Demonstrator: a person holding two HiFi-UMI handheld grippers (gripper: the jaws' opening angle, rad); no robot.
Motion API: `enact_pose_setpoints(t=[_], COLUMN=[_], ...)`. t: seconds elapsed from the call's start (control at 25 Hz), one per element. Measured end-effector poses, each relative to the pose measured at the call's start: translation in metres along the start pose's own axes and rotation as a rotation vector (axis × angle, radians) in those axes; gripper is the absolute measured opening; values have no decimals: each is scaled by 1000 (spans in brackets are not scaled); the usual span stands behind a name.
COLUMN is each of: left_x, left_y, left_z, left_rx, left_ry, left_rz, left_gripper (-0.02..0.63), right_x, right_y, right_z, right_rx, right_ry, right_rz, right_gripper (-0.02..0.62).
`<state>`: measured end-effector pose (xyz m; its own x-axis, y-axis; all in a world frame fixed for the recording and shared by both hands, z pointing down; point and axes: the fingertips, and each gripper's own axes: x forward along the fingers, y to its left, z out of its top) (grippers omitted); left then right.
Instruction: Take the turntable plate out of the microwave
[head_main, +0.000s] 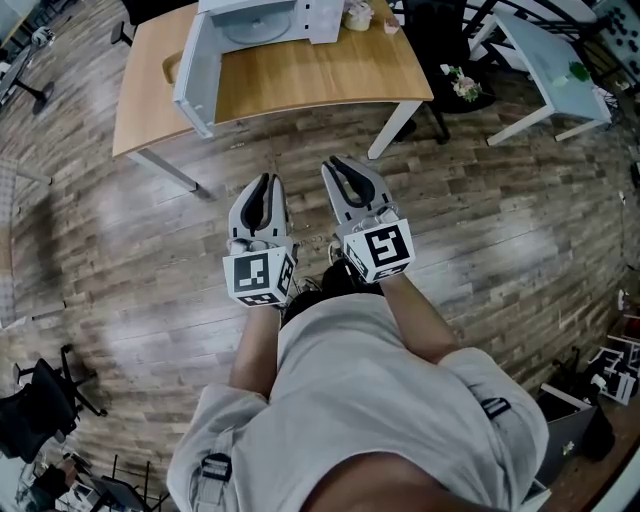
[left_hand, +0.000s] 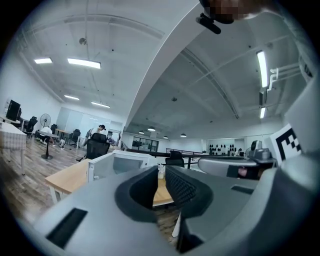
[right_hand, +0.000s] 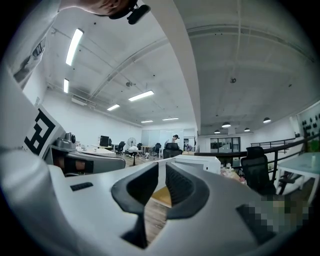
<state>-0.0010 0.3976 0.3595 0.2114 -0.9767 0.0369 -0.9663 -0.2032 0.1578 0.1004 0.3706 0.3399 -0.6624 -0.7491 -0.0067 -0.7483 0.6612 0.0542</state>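
Note:
The white microwave (head_main: 250, 30) stands at the far edge of a wooden table (head_main: 320, 75), its door (head_main: 195, 75) swung open to the left. The round glass turntable plate (head_main: 255, 25) lies inside it. My left gripper (head_main: 268, 180) and right gripper (head_main: 337, 163) are held side by side over the floor, well short of the table, pointing level towards it. In the left gripper view the left gripper (left_hand: 161, 172) shows a narrow gap with nothing in it, and the microwave (left_hand: 120, 162) is far ahead. The right gripper (right_hand: 161, 170) is likewise slightly parted and empty, facing the microwave (right_hand: 197, 162).
Small items (head_main: 358, 15) sit beside the microwave on the table. A black office chair (head_main: 440, 40) stands behind the table's right corner, and a white table (head_main: 545, 60) farther right. Another chair (head_main: 45, 395) is at the lower left. Wooden floor lies between me and the table.

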Motion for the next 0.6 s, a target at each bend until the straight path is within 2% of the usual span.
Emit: enact_pose_setpoints(t=[0.28, 0.6], left_x=[30, 117], left_y=[15, 57], left_z=[-16, -14], left_rx=[-5, -11], left_ry=[38, 65], left_rz=[16, 52], left_gripper=[57, 57], right_x=[29, 112], right_y=[-18, -67], right_z=[-20, -33], right_rx=[26, 62], right_ry=[20, 26], right_rz=[11, 48], right_gripper=[57, 58])
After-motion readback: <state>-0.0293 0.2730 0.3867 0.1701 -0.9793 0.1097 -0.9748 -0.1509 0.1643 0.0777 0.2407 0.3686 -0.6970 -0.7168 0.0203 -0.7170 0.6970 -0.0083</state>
